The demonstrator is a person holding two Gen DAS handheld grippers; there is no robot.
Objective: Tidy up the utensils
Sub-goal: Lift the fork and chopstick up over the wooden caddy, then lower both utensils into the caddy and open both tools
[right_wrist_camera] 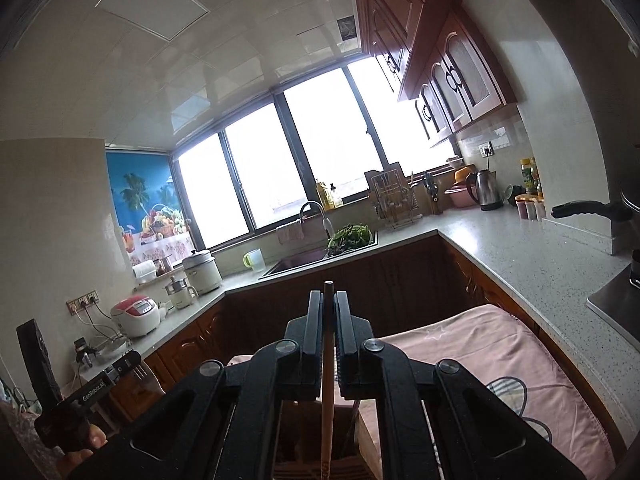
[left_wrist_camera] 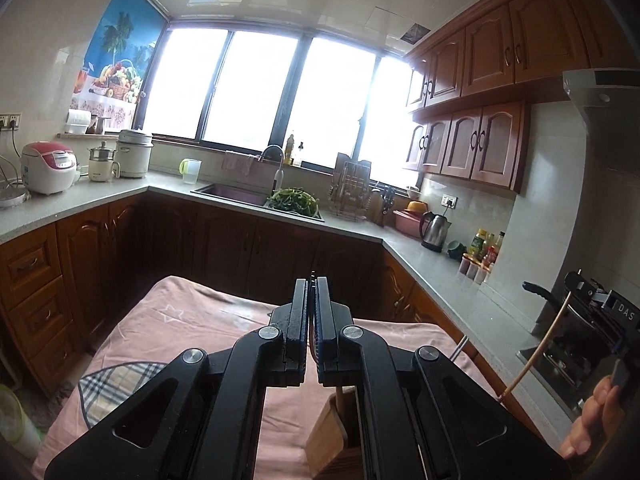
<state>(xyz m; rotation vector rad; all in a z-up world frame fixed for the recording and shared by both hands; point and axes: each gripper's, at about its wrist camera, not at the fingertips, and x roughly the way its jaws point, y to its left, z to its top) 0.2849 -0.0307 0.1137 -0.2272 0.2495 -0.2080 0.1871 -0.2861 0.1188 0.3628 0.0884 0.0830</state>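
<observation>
The pink cloth [left_wrist_camera: 208, 320] covers the tabletop in the middle of the kitchen, with a plaid patch near its left edge, and both grippers hang above it. Below them, at the near end of the cloth, stands a wooden utensil holder [left_wrist_camera: 328, 436], mostly hidden behind the black linkages. The left gripper [left_wrist_camera: 311, 280] points toward the sink [left_wrist_camera: 236, 194], its fingers [left_wrist_camera: 300, 312] pressed together with only a sliver of a gap and nothing that I can see between them. The right gripper [right_wrist_camera: 329, 300] has its fingers [right_wrist_camera: 315, 328] closed on a thin wooden chopstick [right_wrist_camera: 327, 380]. The stick runs upright between them, its dark tip just past the fingertips, its lower length reaching down into the holder.
</observation>
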